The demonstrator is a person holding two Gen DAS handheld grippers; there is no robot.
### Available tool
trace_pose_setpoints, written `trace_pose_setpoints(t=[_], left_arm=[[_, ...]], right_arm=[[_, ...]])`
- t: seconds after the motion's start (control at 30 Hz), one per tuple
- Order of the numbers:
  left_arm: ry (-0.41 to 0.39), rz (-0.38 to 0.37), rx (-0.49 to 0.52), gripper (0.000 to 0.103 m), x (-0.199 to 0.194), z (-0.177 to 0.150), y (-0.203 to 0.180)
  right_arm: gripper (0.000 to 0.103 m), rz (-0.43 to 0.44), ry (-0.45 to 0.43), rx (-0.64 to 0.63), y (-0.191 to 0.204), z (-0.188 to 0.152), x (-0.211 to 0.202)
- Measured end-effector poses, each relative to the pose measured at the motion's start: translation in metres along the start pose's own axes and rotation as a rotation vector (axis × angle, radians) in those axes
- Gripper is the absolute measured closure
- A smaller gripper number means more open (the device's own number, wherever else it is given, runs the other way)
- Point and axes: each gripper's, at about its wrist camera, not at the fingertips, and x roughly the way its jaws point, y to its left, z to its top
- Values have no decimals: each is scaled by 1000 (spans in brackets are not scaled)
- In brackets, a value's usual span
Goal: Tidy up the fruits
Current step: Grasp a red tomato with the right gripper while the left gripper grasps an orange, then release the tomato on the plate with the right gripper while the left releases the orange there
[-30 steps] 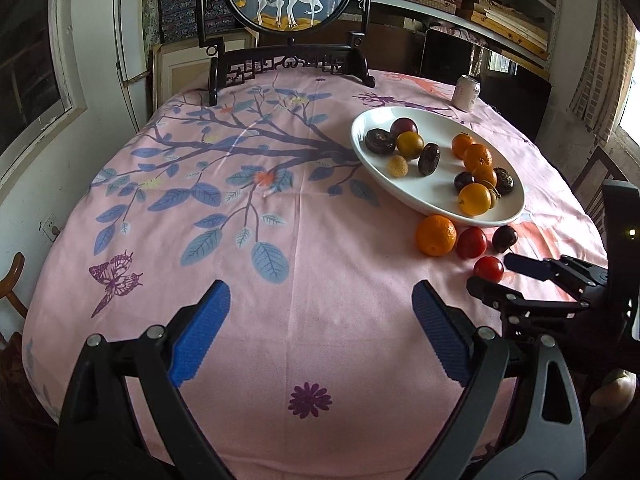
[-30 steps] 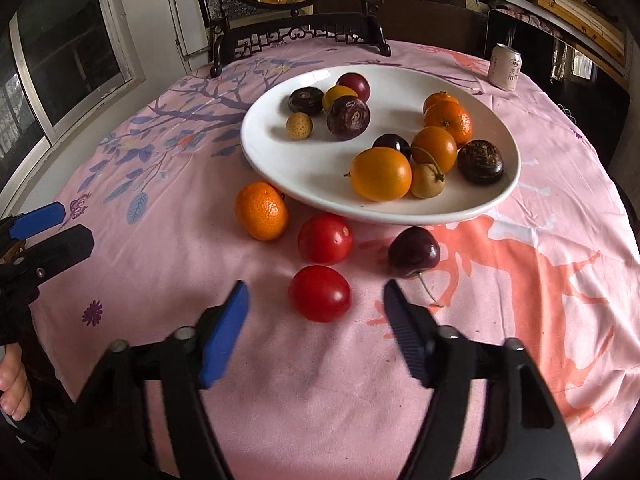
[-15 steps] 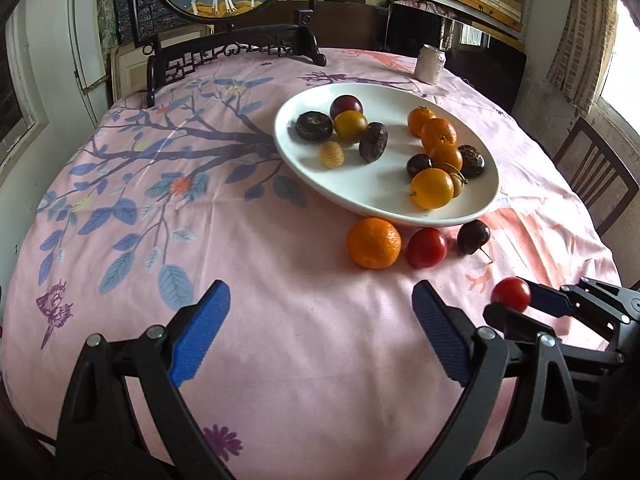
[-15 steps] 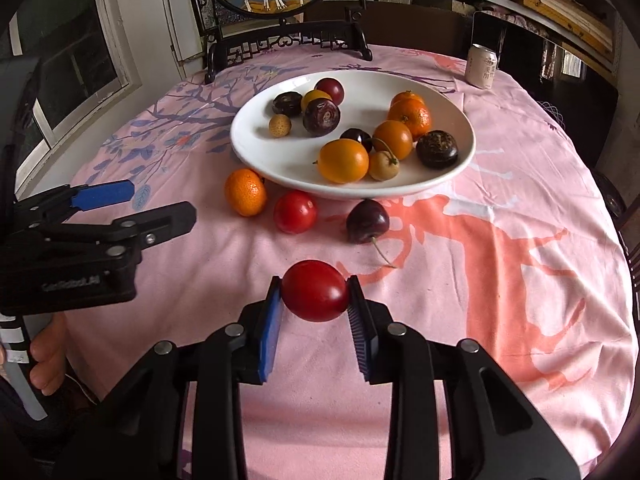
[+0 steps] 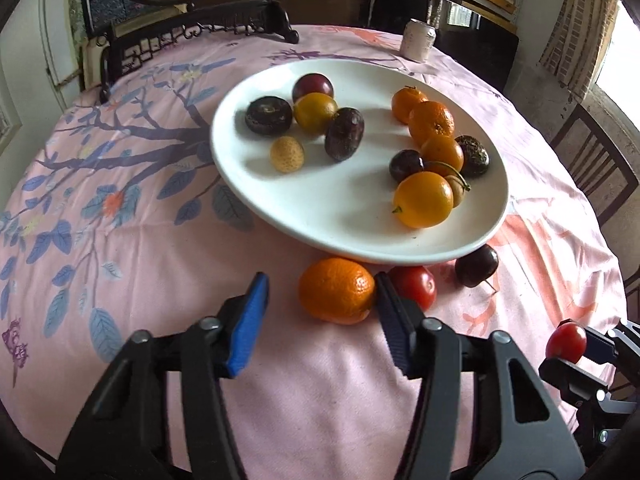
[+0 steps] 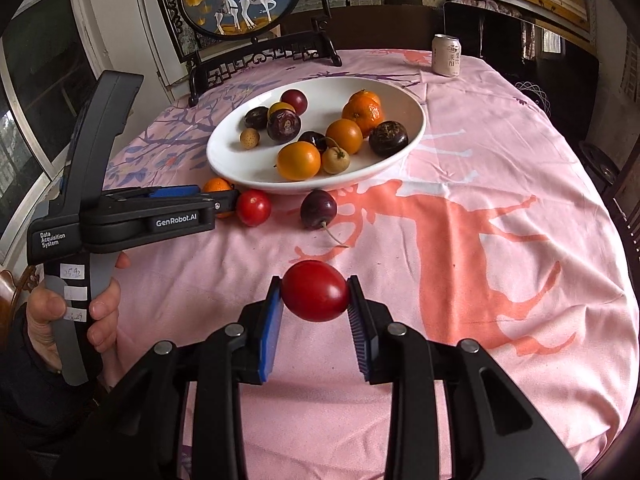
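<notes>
The right claw (image 6: 315, 298) is clamped on a red tomato (image 6: 315, 297), held clear above the counter (image 6: 500, 184), probably so it can go over the rim into the white plate (image 6: 412, 136). The left claw (image 5: 320, 304) stands wide open, low over the cloth, its right pad just beside a loose tangerine (image 5: 337, 290) that sits between the fingers but is not gripped; I judge it is lining up a grasp. Beyond that lie a second tomato (image 5: 414, 286) and a dark cherry (image 5: 477, 265), both near the plate's front edge.

The right view shows the person's left hand (image 6: 70, 316) on the handle and a can (image 6: 446, 55) far back. The left view shows the tangerine whole; in the right view the claw mostly hides it.
</notes>
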Motion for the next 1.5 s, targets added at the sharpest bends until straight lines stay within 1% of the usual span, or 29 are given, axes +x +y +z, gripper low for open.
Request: trace_pose_setpoints(t=[0.03, 0.07, 0.13, 0.2, 0.33, 0.5, 0.6, 0.7, 0.8, 0.87, 0.9, 0.97, 1.0, 1.07, 1.13, 1.27, 1.3, 1.33, 1.37, 1.4, 1.43, 1.5], left_arm=[[2, -20, -8, 64, 1, 1, 1], [-2, -26, -2, 65, 0, 1, 0], [-12, -15, 10, 66, -2, -2, -2], [-32, -19, 15, 66, -11, -5, -4], [-85, -28, 12, 66, -40, -12, -5], [-125, -39, 20, 66, -71, -18, -6], [-134, -40, 34, 66, -80, -15, -6], [-130, -3, 60, 66, -81, 2, -5], [-122, 17, 73, 66, -74, 38, -7], [-97, 8, 76, 66, -61, 69, -13], [-81, 6, 77, 65, -52, 86, -17], [-52, 27, 82, 65, -28, 115, -28], [-37, 47, 78, 65, -14, 126, -32], [-1, 57, 75, 65, 10, 141, -39], [27, 53, 67, 65, 28, 148, -43], [44, 60, 65, 65, 46, 152, -44], [49, 63, 62, 64, 49, 153, -43], [46, 68, 57, 60, 50, 154, -41], [40, 79, 53, 53, 50, 155, -39], [30, 86, 48, 40, 47, 155, -37], [16, 87, 43, 39, 42, 155, -35], [-5, 76, 40, 38, 26, 152, -30]], right_arm=[[71, -1, -2, 0, 1, 0, -1], [71, -2, -3, -1, 2, 0, -2], [71, -5, -6, -4, 4, 0, -3], [71, -8, -8, -6, 6, 0, -5], [71, -10, -11, -10, 8, 0, -5], [71, -4, -3, -6, 7, 1, -2], [71, -7, 3, -9, 6, 2, 0], [71, -17, 6, -21, 2, 11, 2], [71, -26, -18, -41, -5, 37, 4], [71, -29, -29, -47, -11, 60, 11], [71, -31, -28, -46, -15, 72, 17], [71, -47, -23, -45, -20, 93, 34], [71, -59, -16, -45, -23, 100, 42], [71, -71, 3, -45, -27, 107, 58], [71, -70, 15, -46, -31, 110, 67], [71, -53, 23, -37, -38, 113, 75], [71, -53, 22, -40, -39, 115, 77], [71, -54, 21, -43, -39, 116, 78], [66, -59, 19, -43, -39, 117, 79], [51, -68, 13, -41, -39, 118, 80], [45, -77, 0, -39, -39, 119, 78], [45, -90, -33, -42, -38, 118, 68]])
